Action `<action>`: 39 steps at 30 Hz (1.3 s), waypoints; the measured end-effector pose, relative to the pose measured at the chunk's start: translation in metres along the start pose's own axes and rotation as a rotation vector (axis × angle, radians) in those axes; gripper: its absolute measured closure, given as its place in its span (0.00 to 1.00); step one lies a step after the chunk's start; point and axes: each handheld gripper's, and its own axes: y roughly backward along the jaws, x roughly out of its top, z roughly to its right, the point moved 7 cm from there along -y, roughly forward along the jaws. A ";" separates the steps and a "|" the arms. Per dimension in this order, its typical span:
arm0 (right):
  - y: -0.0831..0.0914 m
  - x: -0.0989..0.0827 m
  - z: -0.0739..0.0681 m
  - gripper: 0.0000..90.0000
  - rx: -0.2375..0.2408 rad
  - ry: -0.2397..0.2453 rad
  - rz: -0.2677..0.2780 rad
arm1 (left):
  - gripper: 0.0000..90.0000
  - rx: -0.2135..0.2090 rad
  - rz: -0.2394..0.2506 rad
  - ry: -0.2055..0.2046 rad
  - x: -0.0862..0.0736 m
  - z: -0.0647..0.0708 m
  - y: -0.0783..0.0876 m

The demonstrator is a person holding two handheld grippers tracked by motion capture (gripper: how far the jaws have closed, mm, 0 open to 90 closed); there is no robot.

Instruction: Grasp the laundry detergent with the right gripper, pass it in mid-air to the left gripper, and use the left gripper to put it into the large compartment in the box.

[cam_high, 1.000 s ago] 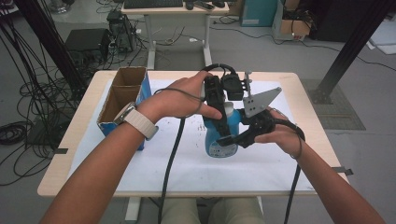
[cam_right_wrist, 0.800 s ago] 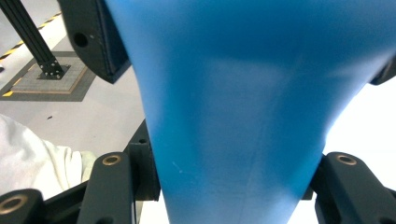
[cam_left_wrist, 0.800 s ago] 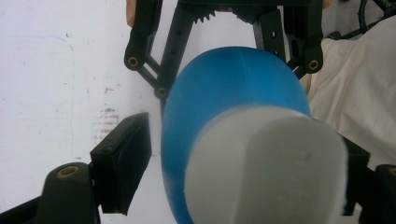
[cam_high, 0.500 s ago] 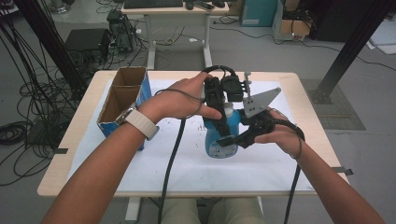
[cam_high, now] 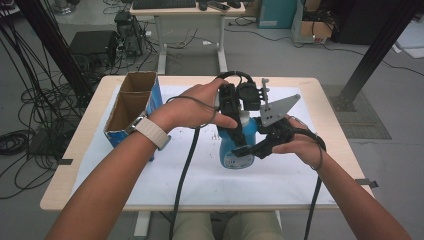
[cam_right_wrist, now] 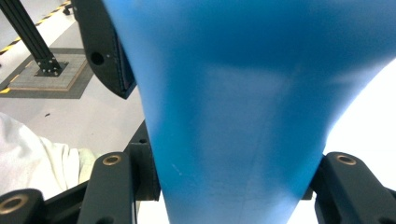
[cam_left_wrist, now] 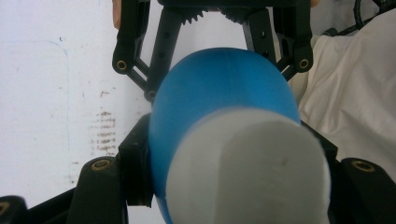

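Observation:
A blue bottle [cam_high: 234,149] with a white cap [cam_left_wrist: 247,168] stands upright on the white sheet near the table's middle. My left gripper [cam_high: 241,119] comes down from above and is shut on the bottle's top; in the left gripper view its jaws sit on either side of the cap and neck [cam_left_wrist: 233,172]. From the right, my right gripper [cam_high: 246,150] is shut on the bottle's blue body [cam_right_wrist: 243,93], with its jaws pressed to both sides [cam_right_wrist: 233,186]. The right gripper's linkage [cam_left_wrist: 215,28] appears beyond the bottle in the left gripper view.
An open cardboard box [cam_high: 131,107] with a blue side stands at the table's left. A white sheet [cam_high: 200,172] with brown specks covers most of the wooden tabletop [cam_high: 75,185]. Cables trail from both grippers toward the front edge.

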 end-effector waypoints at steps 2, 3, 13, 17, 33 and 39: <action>0.000 0.000 0.000 0.49 0.001 -0.001 0.000 | 0.42 -0.001 0.001 -0.002 0.000 0.000 0.000; 0.000 0.000 0.000 0.49 0.001 -0.001 0.001 | 0.42 0.001 0.003 0.000 0.000 0.000 0.000; 0.003 0.001 0.000 0.49 -0.006 -0.001 -0.001 | 0.42 0.001 0.007 0.000 0.002 0.000 0.002; 0.003 0.001 0.000 0.49 -0.006 -0.001 -0.001 | 0.42 0.001 0.008 -0.004 0.002 -0.001 0.002; 0.005 0.003 0.001 0.49 -0.011 0.002 -0.007 | 0.42 0.008 0.014 -0.006 0.003 -0.001 0.004; 0.005 0.003 0.001 0.49 -0.011 0.002 -0.009 | 0.42 0.011 0.014 -0.006 0.002 -0.002 0.005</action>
